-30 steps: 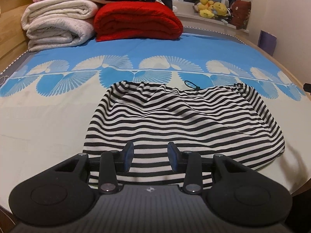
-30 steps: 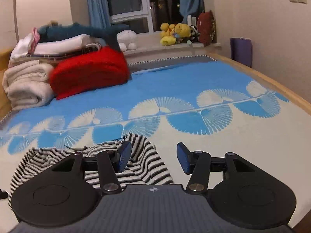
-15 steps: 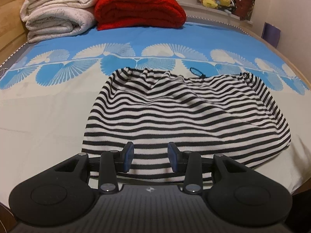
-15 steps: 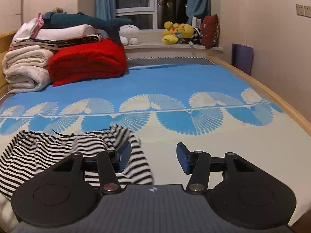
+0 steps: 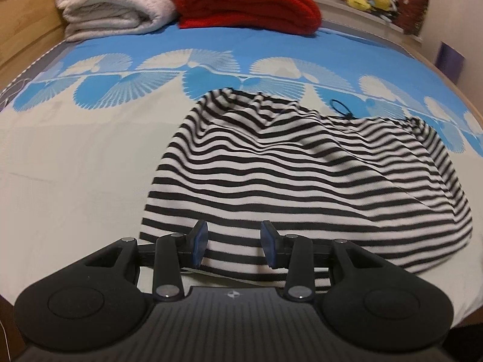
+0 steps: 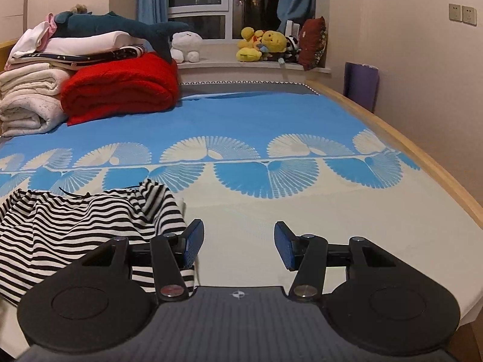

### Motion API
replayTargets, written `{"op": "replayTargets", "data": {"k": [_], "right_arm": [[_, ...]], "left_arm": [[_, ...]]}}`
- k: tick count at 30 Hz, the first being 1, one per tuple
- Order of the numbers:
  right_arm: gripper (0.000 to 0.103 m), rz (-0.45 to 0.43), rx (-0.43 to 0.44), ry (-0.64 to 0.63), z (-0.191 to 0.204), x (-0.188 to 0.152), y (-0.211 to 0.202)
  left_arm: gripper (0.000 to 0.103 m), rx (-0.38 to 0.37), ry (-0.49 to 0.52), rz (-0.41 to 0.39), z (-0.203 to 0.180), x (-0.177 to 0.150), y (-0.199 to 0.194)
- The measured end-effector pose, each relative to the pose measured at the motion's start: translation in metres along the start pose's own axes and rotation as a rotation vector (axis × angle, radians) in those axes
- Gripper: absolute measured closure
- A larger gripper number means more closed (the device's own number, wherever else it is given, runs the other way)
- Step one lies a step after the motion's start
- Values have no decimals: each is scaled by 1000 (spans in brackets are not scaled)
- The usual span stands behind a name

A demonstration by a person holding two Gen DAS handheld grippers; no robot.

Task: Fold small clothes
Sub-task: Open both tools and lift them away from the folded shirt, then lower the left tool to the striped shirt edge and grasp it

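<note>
A black-and-white striped garment (image 5: 302, 181) lies spread on the bed, its gathered drawstring waist at the far edge. My left gripper (image 5: 234, 246) is open and empty, low over the garment's near hem towards its left corner. In the right wrist view the garment (image 6: 75, 229) lies at the lower left. My right gripper (image 6: 238, 246) is open and empty, just right of the garment's right edge, above bare sheet; its left finger (image 6: 193, 244) overlaps the cloth's edge in view.
Folded white blankets (image 5: 114, 3) and a red blanket (image 5: 247, 0) are stacked at the head of the bed. The wooden bed rail (image 6: 407, 150) runs along the right. Plush toys (image 6: 265, 45) sit on the window sill. A purple item (image 6: 360, 86) leans by the wall.
My left gripper has moved left and pitched down towards the garment's near-left hem. My right gripper has risen and turned right, so the garment now sits further left in its view. Both stay open.
</note>
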State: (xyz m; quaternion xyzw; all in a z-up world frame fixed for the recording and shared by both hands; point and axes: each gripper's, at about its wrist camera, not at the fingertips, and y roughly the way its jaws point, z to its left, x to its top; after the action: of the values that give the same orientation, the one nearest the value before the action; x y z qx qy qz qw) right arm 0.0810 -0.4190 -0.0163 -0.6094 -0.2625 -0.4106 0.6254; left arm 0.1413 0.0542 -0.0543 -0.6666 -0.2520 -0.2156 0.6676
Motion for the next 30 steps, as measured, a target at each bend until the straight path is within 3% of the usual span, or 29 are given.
{"op": "replayTargets", "data": {"k": [5, 10, 15, 18, 23, 30], "right_arm": [[49, 0, 2, 22, -3, 1, 1], [49, -17, 13, 33, 0, 3, 0], [49, -35, 30, 42, 2, 7, -2], [49, -36, 35, 46, 0, 9, -1], [49, -35, 36, 74, -6, 11, 0], [49, -34, 22, 95, -15, 10, 0]], "left_arm": [[60, 9, -116, 20, 21, 1, 7], [60, -56, -296, 108, 56, -4, 20], [51, -133, -451, 195, 79, -13, 32], [42, -118, -511, 212, 86, -15, 36], [41, -77, -642, 239, 100, -23, 44], [41, -61, -640, 251, 96, -21, 50]]}}
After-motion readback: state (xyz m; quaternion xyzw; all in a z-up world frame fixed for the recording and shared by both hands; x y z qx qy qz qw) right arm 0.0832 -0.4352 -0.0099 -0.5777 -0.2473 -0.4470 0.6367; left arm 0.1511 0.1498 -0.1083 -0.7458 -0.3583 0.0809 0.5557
